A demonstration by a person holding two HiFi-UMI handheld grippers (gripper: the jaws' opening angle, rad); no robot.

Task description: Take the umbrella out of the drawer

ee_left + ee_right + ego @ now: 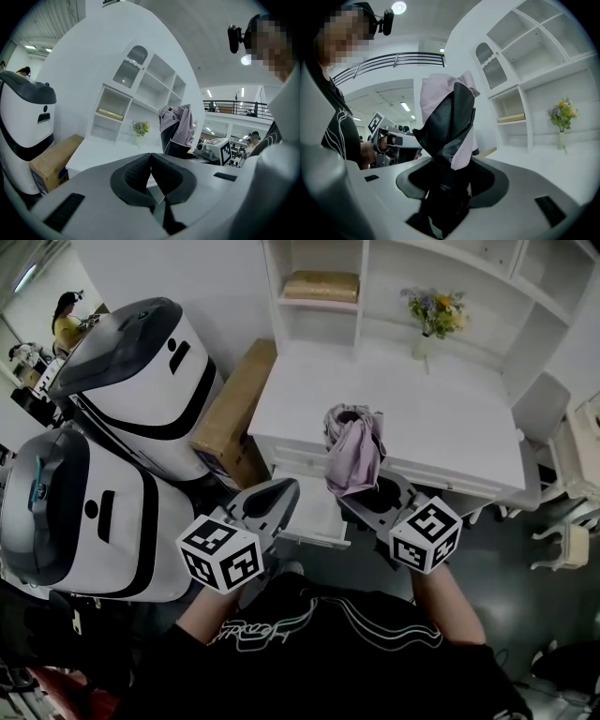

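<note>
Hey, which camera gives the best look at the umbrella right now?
The right gripper view: the umbrella fills the centre, its pink and black folds clamped upright in the right claw. The head view shows it smaller, from above. The left gripper view catches it from the side, farther off.

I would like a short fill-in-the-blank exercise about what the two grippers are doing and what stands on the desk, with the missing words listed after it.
1. The right gripper is shut on a folded ___.
2. The left gripper holds nothing, and its jaws are ___.
3. The vase on the white desk holds ___.
Missing words: umbrella; shut; flowers.
</note>
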